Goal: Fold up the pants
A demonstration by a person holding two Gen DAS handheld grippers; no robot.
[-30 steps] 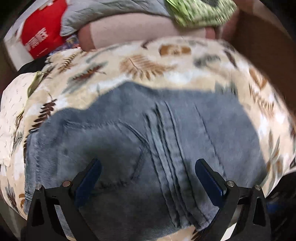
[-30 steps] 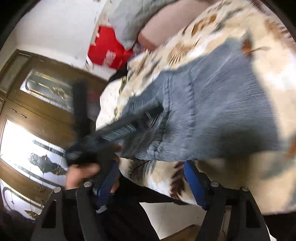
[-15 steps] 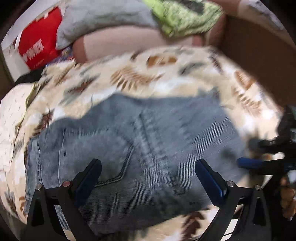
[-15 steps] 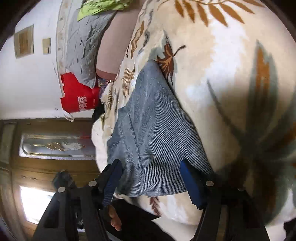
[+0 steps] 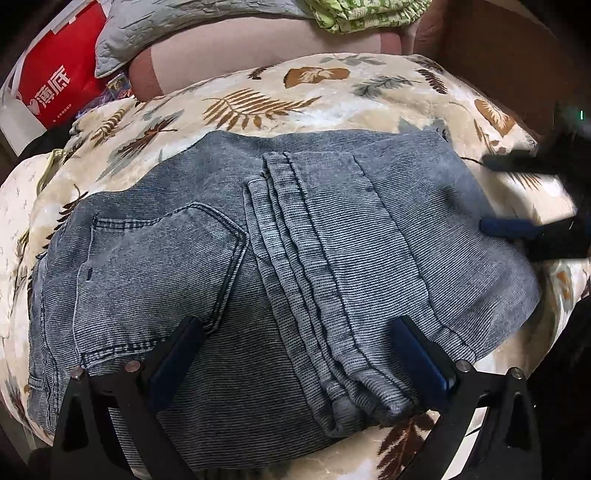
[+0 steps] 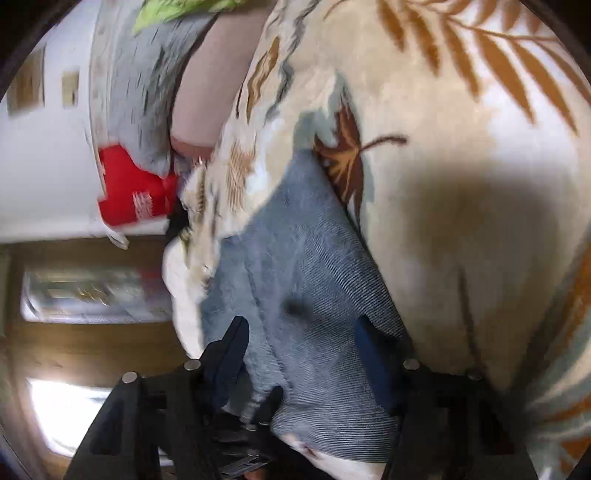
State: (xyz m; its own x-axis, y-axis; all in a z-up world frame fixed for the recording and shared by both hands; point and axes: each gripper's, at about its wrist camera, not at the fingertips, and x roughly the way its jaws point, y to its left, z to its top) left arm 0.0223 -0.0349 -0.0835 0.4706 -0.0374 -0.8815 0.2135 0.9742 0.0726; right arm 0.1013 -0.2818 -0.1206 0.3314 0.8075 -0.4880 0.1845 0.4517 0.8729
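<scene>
Grey-blue jeans (image 5: pixel 280 266) lie folded in a flat stack on a cream leaf-print blanket (image 5: pixel 258 96). A back pocket shows at the left and layered leg seams run down the middle. My left gripper (image 5: pixel 295 354) is open above the near edge of the stack and holds nothing. My right gripper (image 6: pixel 299 354) is open at the stack's right edge, with the denim (image 6: pixel 295 280) lying between its jaws. It also shows at the right of the left wrist view (image 5: pixel 524 195), blurred.
A red bag (image 5: pixel 59 85), a grey quilted pillow (image 5: pixel 177 22), a pink bolster (image 5: pixel 258 48) and green cloth (image 5: pixel 362 14) lie behind the blanket. A brown board (image 5: pixel 509 55) stands at the right. A wooden door (image 6: pixel 85 332) shows in the right wrist view.
The left gripper has drawn back, so the whole stack shows. The right gripper has come to the stack's right edge and has pushed its open jaws further over the denim.
</scene>
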